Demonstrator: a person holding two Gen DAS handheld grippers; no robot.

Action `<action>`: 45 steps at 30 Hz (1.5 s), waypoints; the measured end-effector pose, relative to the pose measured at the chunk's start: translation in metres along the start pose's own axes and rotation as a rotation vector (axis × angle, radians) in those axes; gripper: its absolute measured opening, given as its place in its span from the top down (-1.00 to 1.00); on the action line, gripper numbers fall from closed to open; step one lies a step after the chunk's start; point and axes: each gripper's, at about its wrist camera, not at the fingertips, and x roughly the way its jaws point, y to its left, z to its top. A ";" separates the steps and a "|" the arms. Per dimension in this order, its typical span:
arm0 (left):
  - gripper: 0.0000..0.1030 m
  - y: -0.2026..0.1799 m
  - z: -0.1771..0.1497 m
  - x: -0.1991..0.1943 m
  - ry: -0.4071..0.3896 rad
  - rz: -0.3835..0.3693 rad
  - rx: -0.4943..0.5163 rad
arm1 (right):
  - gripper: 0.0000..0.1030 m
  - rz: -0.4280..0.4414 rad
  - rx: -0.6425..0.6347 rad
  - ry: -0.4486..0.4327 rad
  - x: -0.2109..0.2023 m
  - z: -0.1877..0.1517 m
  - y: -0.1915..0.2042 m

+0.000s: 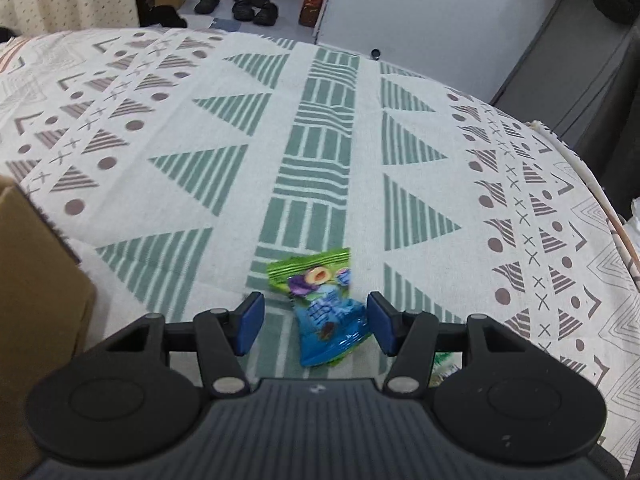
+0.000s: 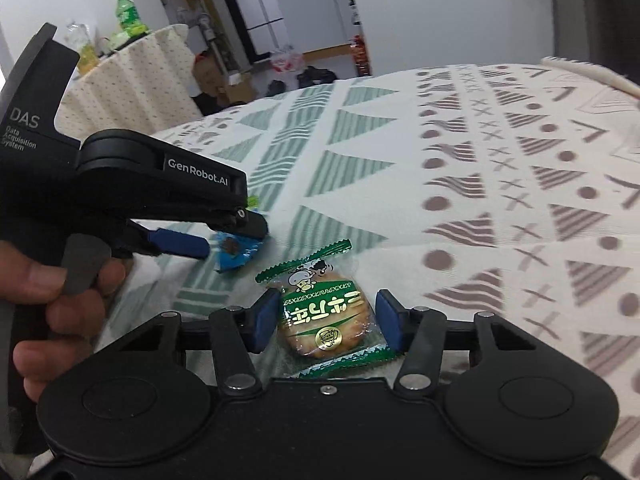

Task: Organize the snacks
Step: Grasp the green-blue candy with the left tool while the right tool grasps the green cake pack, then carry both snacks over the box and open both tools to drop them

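Left tongs (image 1: 316, 322) straddling the blue-green candy packet (image 1: 326, 312), pads not touching. Right tongs (image 2: 327, 322) bracketing the green cracker packet (image 2: 326, 312) lengthwise; grip unclear.

I see a patterned tablecloth (image 1: 328, 128), a cardboard box (image 1: 36, 288) at its left edge, dark shoes (image 1: 252, 6) on the floor beyond, and a green bottle (image 2: 127, 12) on a side table (image 2: 132, 80).
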 end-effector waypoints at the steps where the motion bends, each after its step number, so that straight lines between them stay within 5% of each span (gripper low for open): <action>1: -0.05 -0.001 0.000 0.002 0.003 0.002 -0.004 | -0.01 -0.014 0.006 0.002 -0.002 -0.001 -0.002; 6: 0.32 -0.007 -0.001 0.006 -0.014 0.046 0.036 | -0.01 -0.048 0.050 0.016 -0.015 -0.009 -0.012; 20: 0.42 0.005 -0.021 -0.034 -0.016 0.032 0.030 | -0.40 -0.056 -0.011 0.013 -0.013 -0.017 0.003; 28: 0.42 0.008 -0.046 -0.072 -0.023 -0.007 0.012 | 0.05 -0.126 -0.049 0.024 -0.022 -0.022 0.010; 45: 0.42 0.039 -0.077 -0.170 -0.126 -0.025 -0.037 | 0.06 -0.125 0.059 -0.039 -0.095 -0.041 0.045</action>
